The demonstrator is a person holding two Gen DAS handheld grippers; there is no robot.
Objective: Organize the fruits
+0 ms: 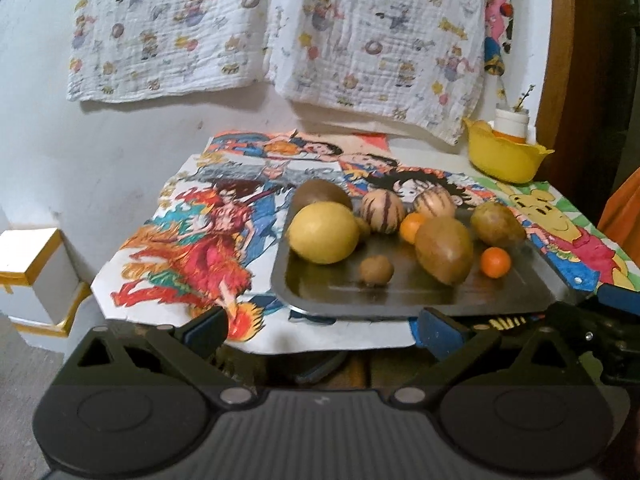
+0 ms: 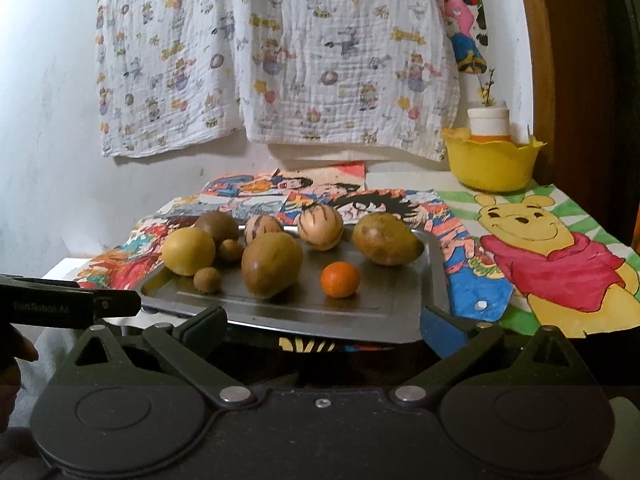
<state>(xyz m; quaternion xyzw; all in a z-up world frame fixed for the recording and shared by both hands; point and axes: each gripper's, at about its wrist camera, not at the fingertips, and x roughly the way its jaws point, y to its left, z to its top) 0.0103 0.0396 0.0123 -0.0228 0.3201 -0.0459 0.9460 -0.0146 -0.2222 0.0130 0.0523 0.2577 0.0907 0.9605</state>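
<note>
A dark metal tray (image 1: 404,300) (image 2: 384,300) on the table holds several fruits. Among them are a big yellow one (image 1: 324,232) (image 2: 188,251), a brown oval one (image 1: 443,254) (image 2: 272,264), two striped ones (image 1: 382,212) (image 2: 320,226), a small orange one (image 1: 495,263) (image 2: 340,279) and a greenish-brown one (image 1: 498,224) (image 2: 384,244). My left gripper (image 1: 324,330) hangs open in front of the tray's near edge with nothing between its fingers. My right gripper (image 2: 322,326) is open too, just before the same edge and empty. Neither touches any fruit.
A yellow bowl (image 1: 504,156) (image 2: 490,164) with a white jar (image 2: 488,122) in it stands at the table's back right corner. Cartoon drawings (image 2: 552,264) cover the tabletop. A printed cloth (image 1: 280,32) hangs on the wall behind. A white box (image 1: 36,276) sits lower left, off the table.
</note>
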